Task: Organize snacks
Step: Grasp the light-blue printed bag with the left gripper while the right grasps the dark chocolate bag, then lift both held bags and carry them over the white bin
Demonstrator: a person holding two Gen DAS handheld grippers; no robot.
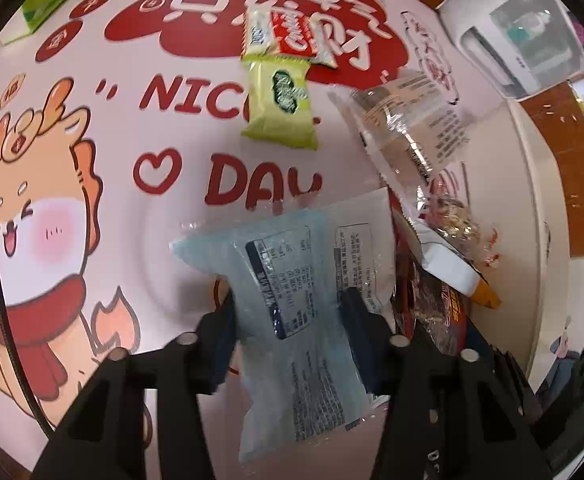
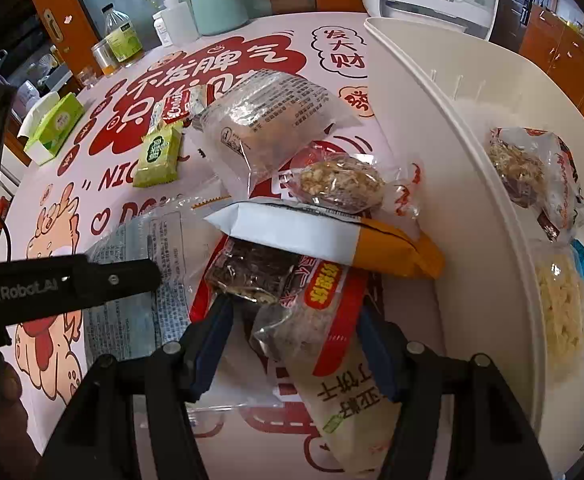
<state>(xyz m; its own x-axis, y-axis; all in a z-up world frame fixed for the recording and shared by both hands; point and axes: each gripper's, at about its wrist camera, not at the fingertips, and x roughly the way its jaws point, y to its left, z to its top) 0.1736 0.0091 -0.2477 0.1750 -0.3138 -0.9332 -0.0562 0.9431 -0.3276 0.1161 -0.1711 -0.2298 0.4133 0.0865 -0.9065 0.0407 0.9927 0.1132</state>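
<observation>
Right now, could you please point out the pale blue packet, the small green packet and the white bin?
pale blue packet [image 1: 292, 304]: left wrist view, printed label.
small green packet [image 1: 282, 106]: left wrist view, its middle.
white bin [image 2: 443, 120]: right wrist view, its rim.

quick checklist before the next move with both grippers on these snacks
1. Left gripper pinching the pale blue packet: ok, pads press its sides.
2. Right gripper gripping the red-and-white biscuit pack: cannot tell, jaws straddle it.
3. Blue packet free of the pile: ok, only a corner near the clear wrapper.
4. White bin has room: ok, some snacks already inside.
5. Orange-and-white pack stable on the pile: cannot tell.
</observation>
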